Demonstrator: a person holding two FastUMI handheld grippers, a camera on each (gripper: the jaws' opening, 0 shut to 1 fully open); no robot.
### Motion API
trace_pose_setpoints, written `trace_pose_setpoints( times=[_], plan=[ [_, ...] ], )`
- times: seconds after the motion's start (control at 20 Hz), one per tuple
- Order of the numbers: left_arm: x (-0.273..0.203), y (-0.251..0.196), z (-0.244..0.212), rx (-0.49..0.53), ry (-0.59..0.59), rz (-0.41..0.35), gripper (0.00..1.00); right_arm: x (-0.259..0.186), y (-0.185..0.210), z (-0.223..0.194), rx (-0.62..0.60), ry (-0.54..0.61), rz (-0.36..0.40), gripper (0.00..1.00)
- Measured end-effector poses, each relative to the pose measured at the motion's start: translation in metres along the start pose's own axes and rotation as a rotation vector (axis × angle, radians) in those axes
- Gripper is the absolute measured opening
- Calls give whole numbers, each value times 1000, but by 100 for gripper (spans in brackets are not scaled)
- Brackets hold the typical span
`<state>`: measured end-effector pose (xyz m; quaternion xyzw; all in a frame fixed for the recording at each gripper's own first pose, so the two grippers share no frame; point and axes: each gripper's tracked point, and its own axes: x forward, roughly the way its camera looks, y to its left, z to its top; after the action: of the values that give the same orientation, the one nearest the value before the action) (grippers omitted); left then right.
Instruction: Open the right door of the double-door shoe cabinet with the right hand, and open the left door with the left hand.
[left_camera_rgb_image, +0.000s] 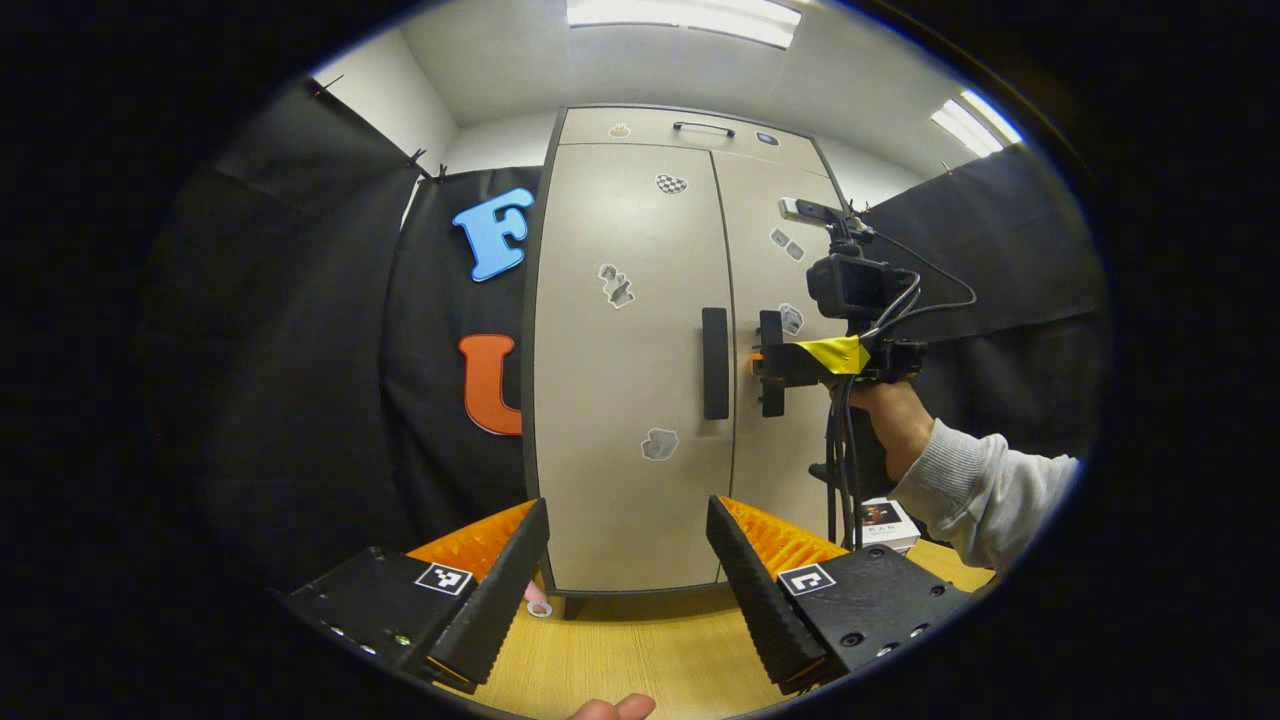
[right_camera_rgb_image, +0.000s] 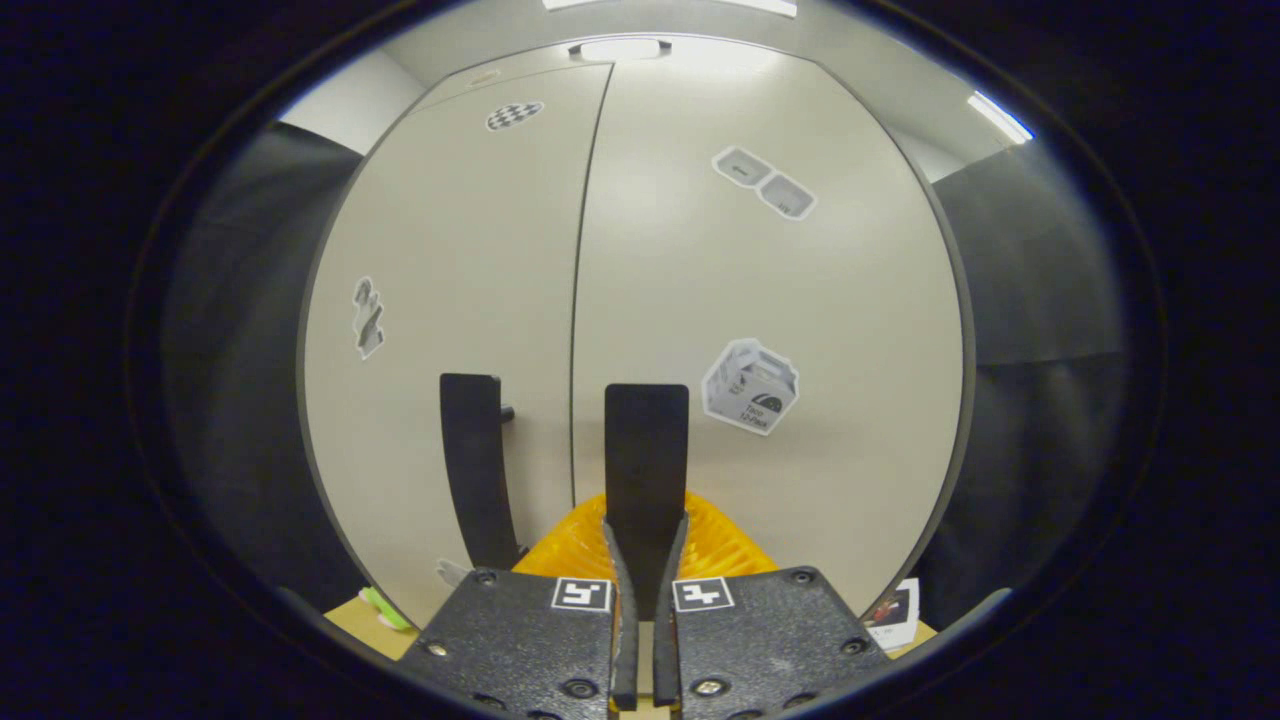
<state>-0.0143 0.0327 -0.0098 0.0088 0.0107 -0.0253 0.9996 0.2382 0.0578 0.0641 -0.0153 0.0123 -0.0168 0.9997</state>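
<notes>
Your right gripper (right_camera_rgb_image: 645, 560) is closed on the right door handle (right_camera_rgb_image: 646, 470), both fingers pressing its sides (in the left gripper view it meets the handle at mid-height of the shoe cabinet (left_camera_rgb_image: 630, 350)). Your left gripper (left_camera_rgb_image: 628, 560) is wide open and holds nothing, well short of the left door handle (left_camera_rgb_image: 715, 362). Both doors are shut, and the cabinet stands on a wooden table (left_camera_rgb_image: 640, 650).

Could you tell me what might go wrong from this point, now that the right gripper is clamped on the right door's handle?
1. The right gripper has its jaws on the lower part of the right handle; a pull could slip off it.
2. Its dangling cables hang in front of the right door and might snag as it swings.
3. The left gripper sits open, back from the left handle, and could cross the right door's swing path.
</notes>
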Motion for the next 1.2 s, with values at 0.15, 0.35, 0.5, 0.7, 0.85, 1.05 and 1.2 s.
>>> trace_pose_setpoints(
  times=[0.15,0.35,0.5,0.7,0.85,1.05,1.2],
  plan=[
    [-3,-4,0,6,0,-4,95,-18,-3,-1,3,8,30,10],
    [-6,-15,3,10,-4,-22,95,-46,-9,-2,14,27,85,10],
    [-8,-25,5,27,-9,-33,95,-68,-18,-3,4,33,108,10],
    [-11,-39,6,42,-15,-45,95,-97,-33,-3,4,39,131,9],
    [-13,-49,5,43,-22,-55,96,-114,-44,-3,0,41,142,9],
    [-14,-61,7,49,-30,-63,96,-140,-67,-4,-2,39,140,9],
    [-13,-73,8,53,-33,-73,96,-160,-93,-4,-7,40,121,8]
  ],
)
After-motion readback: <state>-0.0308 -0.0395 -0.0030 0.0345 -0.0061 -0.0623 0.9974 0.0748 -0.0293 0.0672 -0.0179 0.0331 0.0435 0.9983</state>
